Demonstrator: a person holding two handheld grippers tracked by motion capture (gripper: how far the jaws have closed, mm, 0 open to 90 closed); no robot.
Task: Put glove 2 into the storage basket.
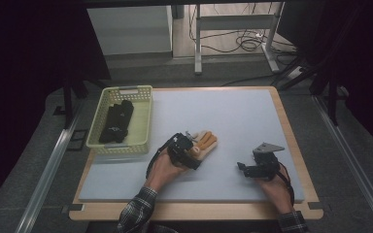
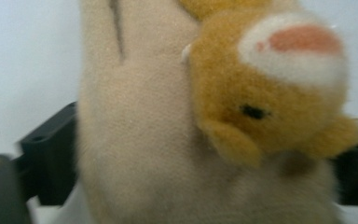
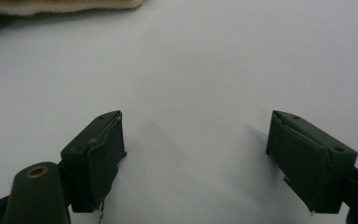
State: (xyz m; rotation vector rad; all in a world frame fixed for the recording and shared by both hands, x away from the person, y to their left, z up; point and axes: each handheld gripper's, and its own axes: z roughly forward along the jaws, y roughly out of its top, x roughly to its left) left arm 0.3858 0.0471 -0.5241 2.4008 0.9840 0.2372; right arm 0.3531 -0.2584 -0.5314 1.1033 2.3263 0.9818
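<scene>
Left gripper [image 1: 190, 154] jaws straddling a beige glove [image 2: 135, 140] with an orange plush animal face, lying mid-mat on the grey table pad [image 1: 233, 121] just right of the yellow basket [image 1: 142, 116], clamping uncertain; right gripper [image 1: 245, 168] jaws apart, empty, resting well to the right.

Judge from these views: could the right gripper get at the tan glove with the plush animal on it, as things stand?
Probably yes: the right gripper stands open with only bare mat between it and the glove, though the left gripper already straddles it.
</scene>
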